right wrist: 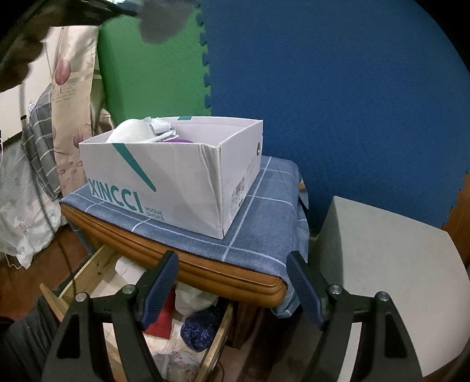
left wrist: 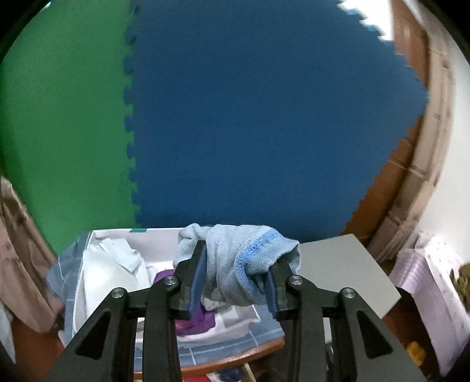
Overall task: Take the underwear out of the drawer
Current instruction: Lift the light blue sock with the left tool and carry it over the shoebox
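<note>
My left gripper [left wrist: 241, 258] is shut on a light blue knitted pair of underwear [left wrist: 235, 249], which bunches between the pads and hangs above an open white shoebox [left wrist: 117, 232]. At the top left of the right wrist view the same garment [right wrist: 164, 26] shows as a blurred grey bundle held high. My right gripper [right wrist: 232, 258] stands open with nothing between its fingers, in front of the nightstand's edge and over the open wooden drawer [right wrist: 88, 273]. In the drawer lie a white garment [right wrist: 191, 296], a dark blue patterned one [right wrist: 199, 326], a red one [right wrist: 164, 317] and a pale floral one [right wrist: 176, 364].
The shoebox [right wrist: 176, 176] holds white and purple clothes and sits on a blue checked cloth [right wrist: 264, 211] over the nightstand. A grey tabletop [right wrist: 382, 264] stands to the right. Green and blue foam mats [right wrist: 323, 88] cover the wall behind. Bedding and a curtain are at the left.
</note>
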